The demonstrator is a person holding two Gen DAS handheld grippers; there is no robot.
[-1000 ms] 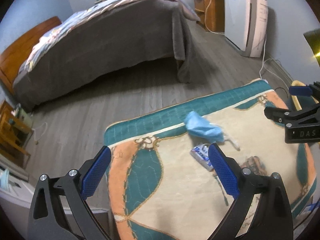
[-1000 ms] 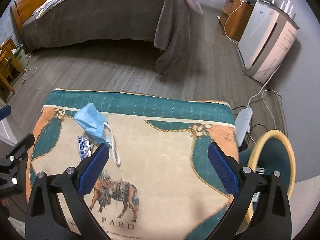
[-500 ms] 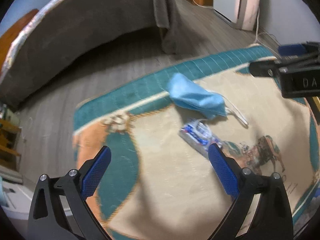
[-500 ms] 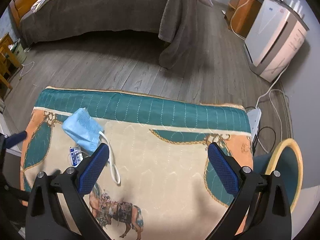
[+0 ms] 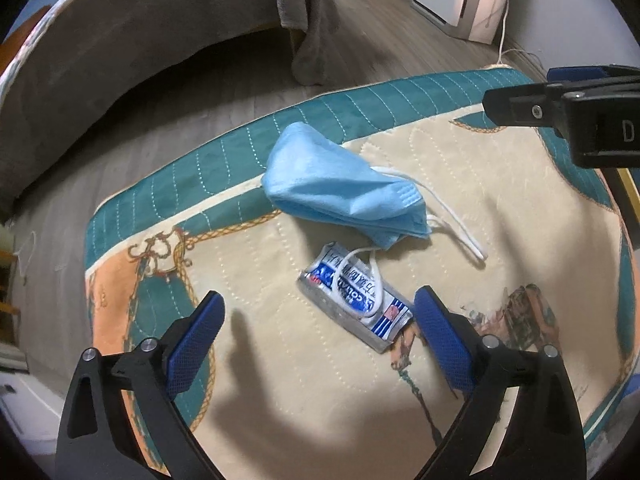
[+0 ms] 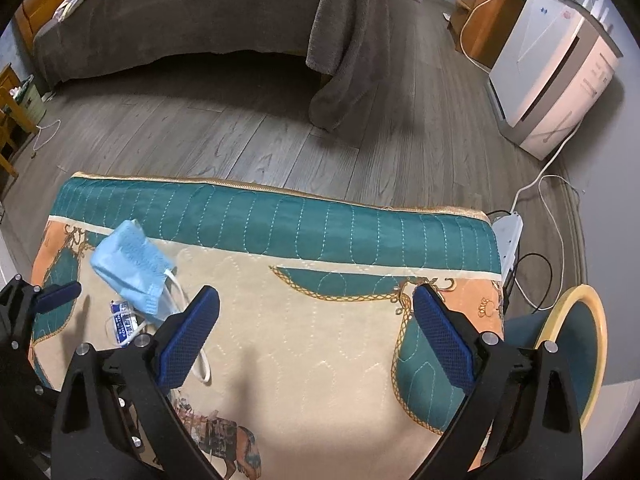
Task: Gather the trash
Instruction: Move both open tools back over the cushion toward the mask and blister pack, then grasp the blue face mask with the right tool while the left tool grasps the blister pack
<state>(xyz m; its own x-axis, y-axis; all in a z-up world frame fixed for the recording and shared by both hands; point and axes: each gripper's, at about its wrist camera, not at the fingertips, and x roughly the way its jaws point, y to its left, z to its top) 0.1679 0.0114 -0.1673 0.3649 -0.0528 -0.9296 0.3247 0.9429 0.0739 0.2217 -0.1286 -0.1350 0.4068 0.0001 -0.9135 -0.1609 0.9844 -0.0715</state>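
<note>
A crumpled blue face mask (image 5: 344, 188) with white ear loops lies on the patterned cloth (image 5: 280, 360), and a flattened silver-and-blue wrapper (image 5: 354, 294) lies just in front of it, under one loop. My left gripper (image 5: 318, 318) hovers open low over the wrapper, its right pad close beside it. The mask (image 6: 130, 266) and wrapper (image 6: 122, 322) also show at the left of the right wrist view. My right gripper (image 6: 316, 322) hangs open over bare cloth to their right, holding nothing. Its side shows in the left wrist view as the right gripper (image 5: 560, 98).
The quilted teal, cream and orange cloth (image 6: 320, 240) covers a raised surface. Beyond it are wood floor, a bed (image 6: 180, 12) with a grey blanket, a white appliance (image 6: 552, 64) and cables. A teal bin with a yellow rim (image 6: 576, 344) stands at the right.
My left gripper has dropped and moved forward toward the wrapper and mask, which now fill its view. The right gripper has eased slightly closer to the cloth.
</note>
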